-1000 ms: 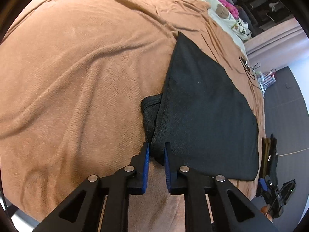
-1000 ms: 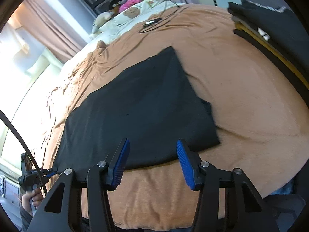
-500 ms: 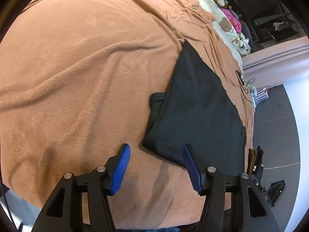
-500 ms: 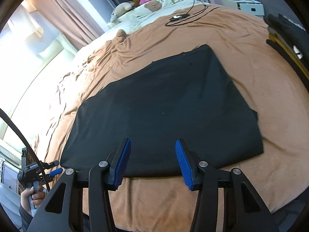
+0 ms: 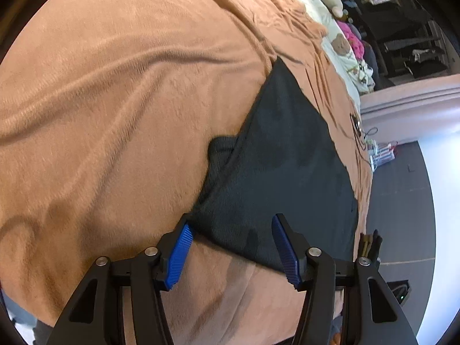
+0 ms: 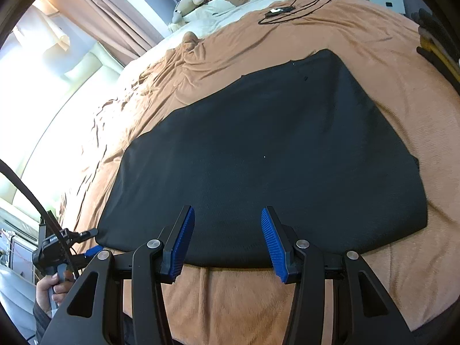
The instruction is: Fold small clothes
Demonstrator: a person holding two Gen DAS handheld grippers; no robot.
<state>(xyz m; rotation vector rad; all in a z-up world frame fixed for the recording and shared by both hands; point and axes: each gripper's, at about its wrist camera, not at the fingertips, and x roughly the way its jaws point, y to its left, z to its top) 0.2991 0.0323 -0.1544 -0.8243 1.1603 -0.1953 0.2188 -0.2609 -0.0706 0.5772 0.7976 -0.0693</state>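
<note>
Garment: a black shirt (image 6: pixel 264 155) folded into a broad flat panel, plain and dark, with a fine knit weave that shows up close in the left wrist view (image 5: pixel 287 172).
Shape: roughly a four-sided slab, its edges mostly straight, the surface smooth with only faint creases.
Tucked part: on its left edge in the left wrist view a small fold of black cloth (image 5: pixel 222 151) sticks out from under the top layer.
Place: it lies flat in the middle of a bed, on a tan blanket (image 5: pixel 115 115), its near edge just ahead of both tools.
Left gripper (image 5: pixel 233 247): its jaws have just been closing a little after letting go; they stand apart over the near corner of the shirt, with cloth between them but not pinched.
Right gripper (image 6: pixel 227 238): jaws apart to a middling width over the near edge of the shirt, gripping nothing.
Hand (image 6: pixel 53 287): at lower left of the right wrist view, wrapped round the left tool's handle.
Far end: pillows and soft toys (image 6: pixel 189 3) at the head of the bed.
</note>
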